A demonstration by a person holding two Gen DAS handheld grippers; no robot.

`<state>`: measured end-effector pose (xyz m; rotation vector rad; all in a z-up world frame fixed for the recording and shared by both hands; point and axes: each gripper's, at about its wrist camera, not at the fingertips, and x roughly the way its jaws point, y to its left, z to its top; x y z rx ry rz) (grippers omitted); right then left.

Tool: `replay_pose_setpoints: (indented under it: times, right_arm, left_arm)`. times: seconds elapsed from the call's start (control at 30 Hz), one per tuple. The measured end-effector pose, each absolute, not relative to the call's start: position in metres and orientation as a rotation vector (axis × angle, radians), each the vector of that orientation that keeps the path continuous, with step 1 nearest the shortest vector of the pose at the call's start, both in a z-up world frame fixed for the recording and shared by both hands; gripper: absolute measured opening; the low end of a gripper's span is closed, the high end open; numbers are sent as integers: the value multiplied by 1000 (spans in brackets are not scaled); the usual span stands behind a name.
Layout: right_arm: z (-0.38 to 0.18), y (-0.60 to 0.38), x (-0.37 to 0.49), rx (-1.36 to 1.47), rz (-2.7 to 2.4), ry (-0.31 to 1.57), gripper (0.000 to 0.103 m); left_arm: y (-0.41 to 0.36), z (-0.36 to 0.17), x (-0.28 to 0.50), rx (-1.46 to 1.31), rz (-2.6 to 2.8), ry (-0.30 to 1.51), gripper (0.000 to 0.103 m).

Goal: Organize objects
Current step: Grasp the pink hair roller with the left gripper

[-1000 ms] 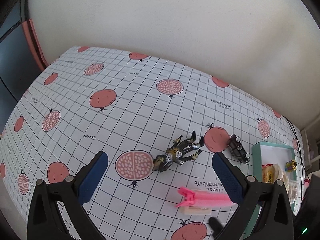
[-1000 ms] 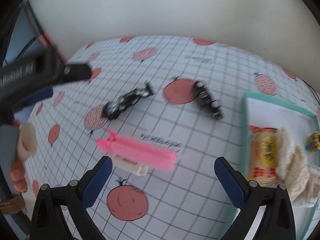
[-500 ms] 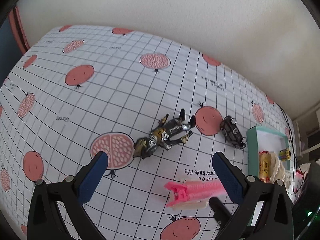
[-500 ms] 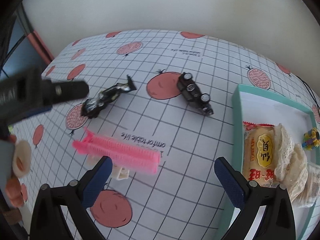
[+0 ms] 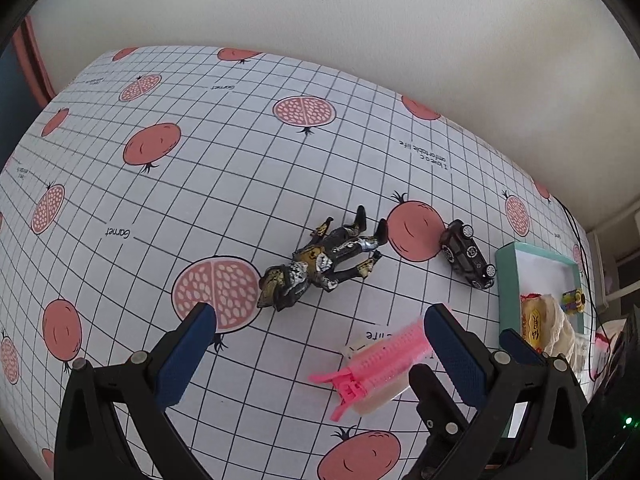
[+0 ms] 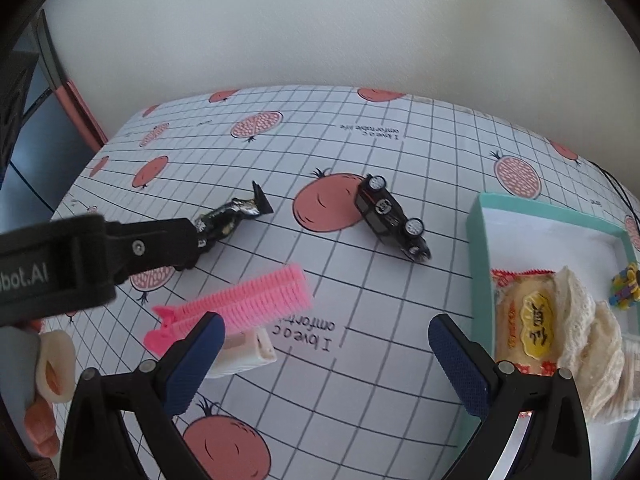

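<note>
A black and gold action figure lies on the pomegranate-print cloth, just ahead of my open left gripper. A pink comb-like clip rests on a small white block near my right gripper, which is open and empty. A black toy car lies on its side further right. In the right wrist view the left gripper's arm covers part of the figure.
A teal tray at the right holds a snack packet, a cream lace cloth and a small colourful toy. A hand shows at the left edge. A white wall backs the table.
Both grippers have moved closer to the table and forward. The figure now sits nearer the left gripper's fingers, and the pink clip is closer to the right gripper's left finger. No object moved.
</note>
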<state>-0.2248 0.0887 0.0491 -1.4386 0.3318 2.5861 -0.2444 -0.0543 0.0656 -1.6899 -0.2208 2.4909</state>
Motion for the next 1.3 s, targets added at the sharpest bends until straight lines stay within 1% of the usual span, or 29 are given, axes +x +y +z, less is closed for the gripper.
replay_pose_setpoints:
  times: [0.4, 0.63, 0.77, 1.07, 1.3]
  right_arm:
    - [51, 76, -225, -1519, 2678, 305, 103]
    - [45, 53, -226, -1576, 2734, 165, 103]
    - [39, 50, -227, -1592, 2728, 133, 99]
    - [32, 75, -226, -1575, 2699, 268, 90]
    - [27, 87, -230, -1589, 2670, 322, 89]
  left_arm:
    - [-54, 62, -245, -1703, 2473, -232, 103]
    - [-60, 62, -245, -1712, 2465, -238, 103]
    - [-60, 59, -245, -1723, 2446, -231, 103]
    - [-39, 47, -242, -1744, 2368, -181, 103]
    - [-27, 44, -239, -1734, 2363, -157, 103]
